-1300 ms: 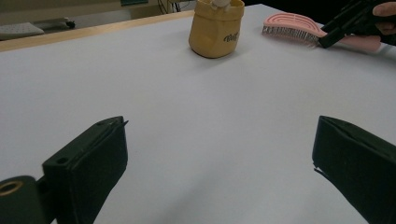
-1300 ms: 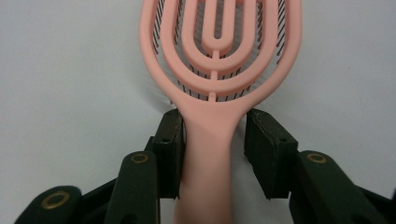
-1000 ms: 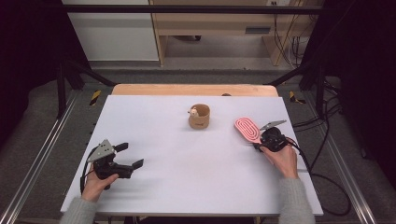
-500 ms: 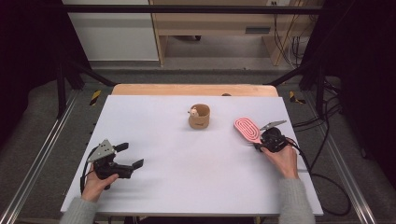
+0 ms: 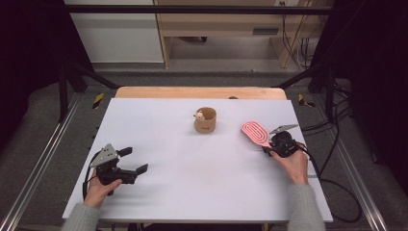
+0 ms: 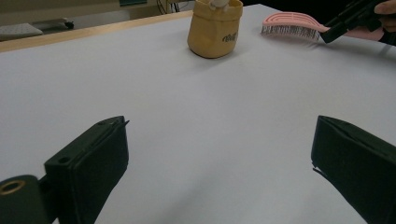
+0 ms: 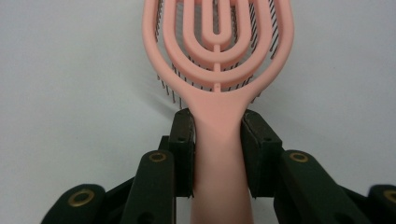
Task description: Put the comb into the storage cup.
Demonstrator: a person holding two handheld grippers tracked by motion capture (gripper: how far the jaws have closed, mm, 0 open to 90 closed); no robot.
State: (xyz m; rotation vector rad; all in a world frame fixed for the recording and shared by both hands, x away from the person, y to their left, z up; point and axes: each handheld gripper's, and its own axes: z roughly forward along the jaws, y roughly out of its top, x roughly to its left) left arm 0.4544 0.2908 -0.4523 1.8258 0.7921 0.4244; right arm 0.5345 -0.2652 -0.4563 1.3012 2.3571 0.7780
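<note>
R gripper [image 7: 217, 154] clamped on pink vented hairbrush [image 7: 218, 56] at handle neck: light, stiff plastic, prob slippery; L gripper [image 6: 219, 154] wide open, empty.

A small pouch [image 5: 205, 120] is standing on the desk [image 5: 192, 192] toward its far middle, with a hairbrush [image 5: 256, 133] lying well apart to its right. The right gripper [image 5: 267, 147] is sitting at the near end of the hairbrush, clamping its handle. The left gripper [image 5: 136, 161] is resting at the near left of the desk, far from both things.
</note>
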